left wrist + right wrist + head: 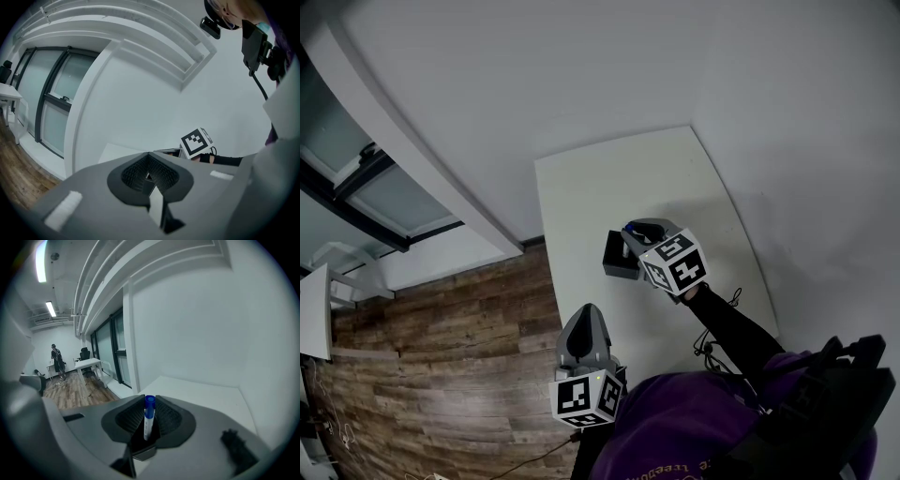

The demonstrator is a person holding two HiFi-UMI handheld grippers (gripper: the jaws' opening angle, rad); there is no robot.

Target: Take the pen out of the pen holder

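Note:
A black pen holder [617, 259] stands in the middle of the white table [675, 169]. My right gripper [631, 234] hovers just above it, shut on a pen [148, 418] with a white body and a blue cap [629, 227]. In the right gripper view the pen stands upright between the jaws. My left gripper [585, 313] is held near the table's front left edge, its jaws together with nothing between them. From the left gripper [149, 155] view, the holder [168, 151] and the right gripper's marker cube [196, 142] show beyond the tips.
The table sits in a corner between white walls. Wooden floor [441, 356] and glass doors [384, 202] lie to the left. Black cables [712, 347] lie on the table by my right arm. A person [56, 361] stands by desks far off.

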